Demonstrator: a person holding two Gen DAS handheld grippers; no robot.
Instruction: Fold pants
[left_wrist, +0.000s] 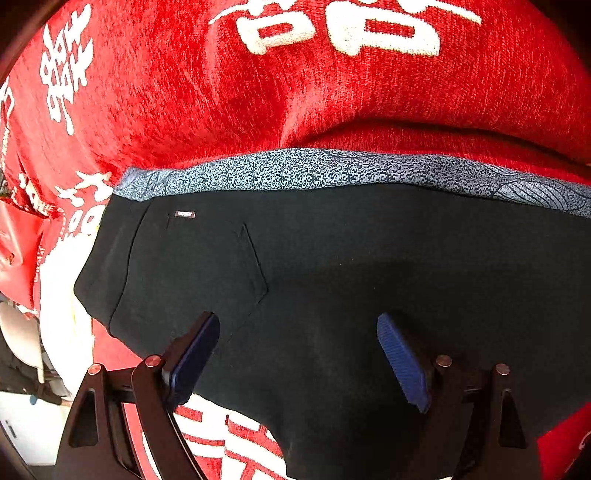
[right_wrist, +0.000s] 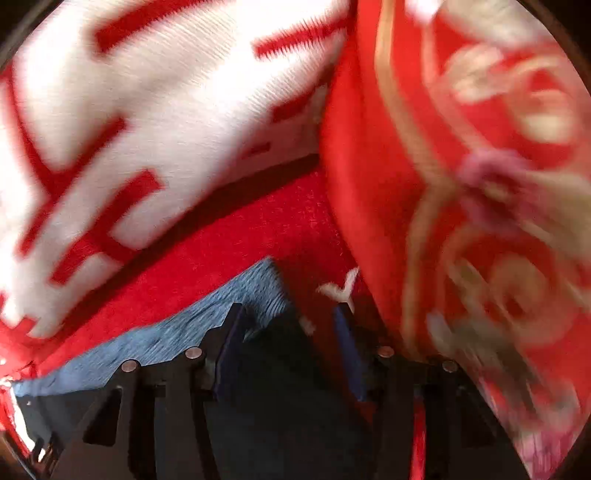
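Left wrist view: the black pants (left_wrist: 332, 266) lie flat on a red blanket (left_wrist: 184, 96) with white characters, their blue-grey speckled waistband lining (left_wrist: 332, 168) along the far edge. The left gripper (left_wrist: 297, 332) hangs above them, jaws wide, nothing between its 2 blue pads.

Right wrist view, blurred: the right gripper (right_wrist: 291, 321) stands part-open over the pants (right_wrist: 280, 413) near the waistband corner (right_wrist: 255, 291); whether it pinches cloth cannot be told.
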